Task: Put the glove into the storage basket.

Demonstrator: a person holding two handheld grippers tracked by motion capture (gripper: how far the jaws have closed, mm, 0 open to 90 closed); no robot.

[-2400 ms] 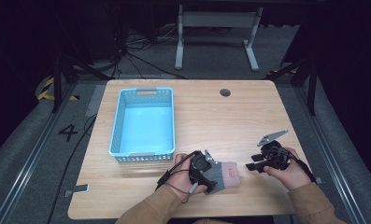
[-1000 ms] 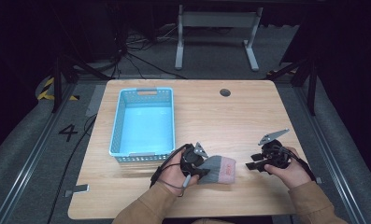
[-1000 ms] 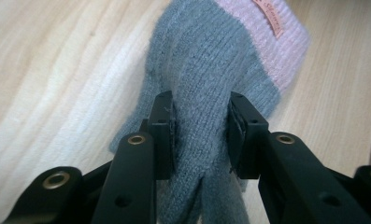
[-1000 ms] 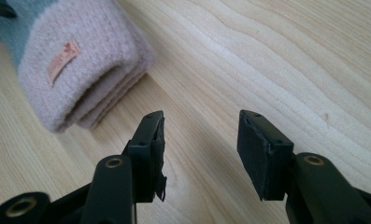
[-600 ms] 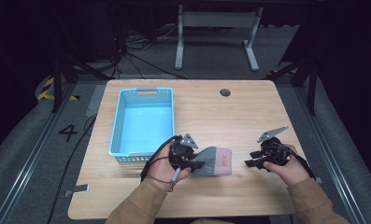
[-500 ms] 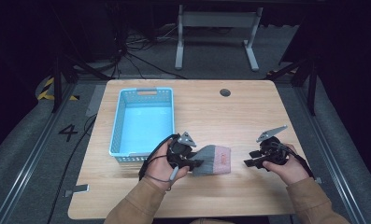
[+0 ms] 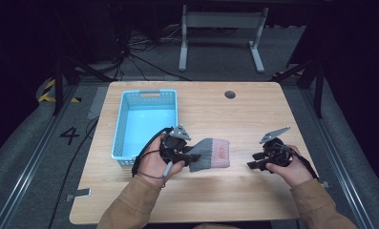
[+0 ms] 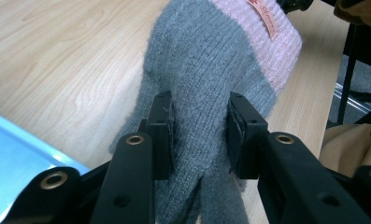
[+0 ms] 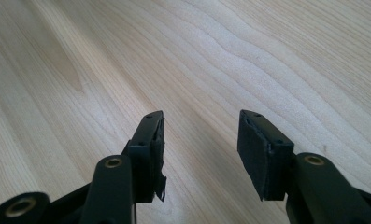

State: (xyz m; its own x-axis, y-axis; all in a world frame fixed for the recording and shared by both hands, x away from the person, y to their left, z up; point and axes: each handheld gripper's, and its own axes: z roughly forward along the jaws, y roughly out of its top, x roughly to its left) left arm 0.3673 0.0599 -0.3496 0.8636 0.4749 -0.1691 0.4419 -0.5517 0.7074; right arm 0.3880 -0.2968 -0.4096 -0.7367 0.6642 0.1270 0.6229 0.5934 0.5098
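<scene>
Glove [image 8: 206, 70] fingertips hidden behind left tongs [image 8: 199, 135]

Numeral "4" [image 7: 70, 135] painted on floor left of table; glove label [image 8: 264, 18] illegible.

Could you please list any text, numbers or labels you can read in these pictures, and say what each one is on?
"4": painted on the grey floor left of the table.
Red tag on the pink cuff of the grey knit glove: has markings, too blurred to read.
</scene>
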